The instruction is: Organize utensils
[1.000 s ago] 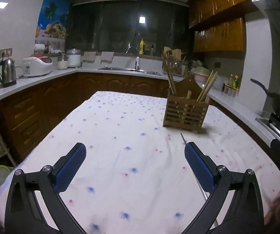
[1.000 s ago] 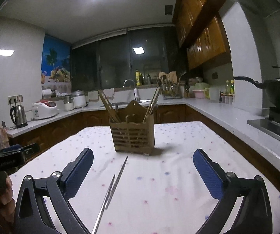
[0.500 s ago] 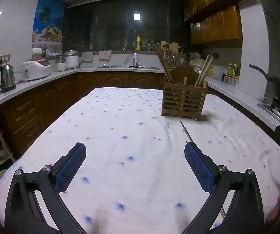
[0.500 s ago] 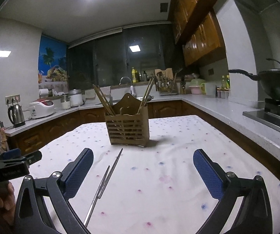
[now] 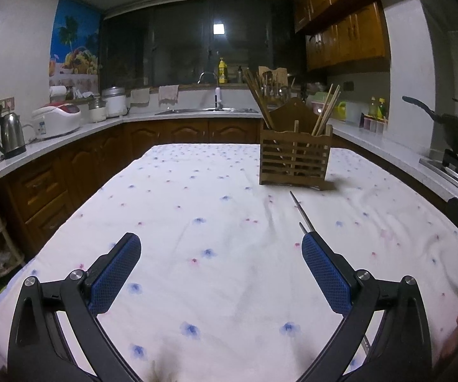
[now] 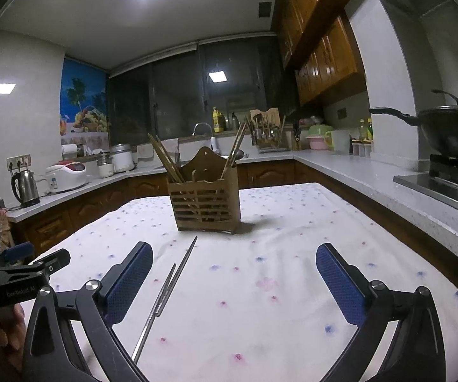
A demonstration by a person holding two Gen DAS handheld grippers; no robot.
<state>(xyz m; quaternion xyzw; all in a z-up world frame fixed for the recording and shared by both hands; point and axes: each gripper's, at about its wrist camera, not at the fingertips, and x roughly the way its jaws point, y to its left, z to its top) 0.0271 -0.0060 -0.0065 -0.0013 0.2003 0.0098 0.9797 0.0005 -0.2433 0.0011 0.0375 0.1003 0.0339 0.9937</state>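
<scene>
- Chopsticks (image 6: 168,289): metal pair lying flat on the worktop (image 6: 292,286), long axis pointing toward the holder (image 6: 205,205) at mid-worktop.
- Right gripper (image 6: 233,281): wide open, empty; chopsticks just inside its left finger, nearer this hand.
- Left gripper (image 5: 221,269): wide open, empty.

left wrist: low over table (image 5: 229,286) | right wrist: likewise | shared: holder (image 5: 294,156)

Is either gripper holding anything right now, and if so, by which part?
Nothing is held. The left gripper and right gripper are both open; the metal chopsticks lie on the tablecloth.
</scene>
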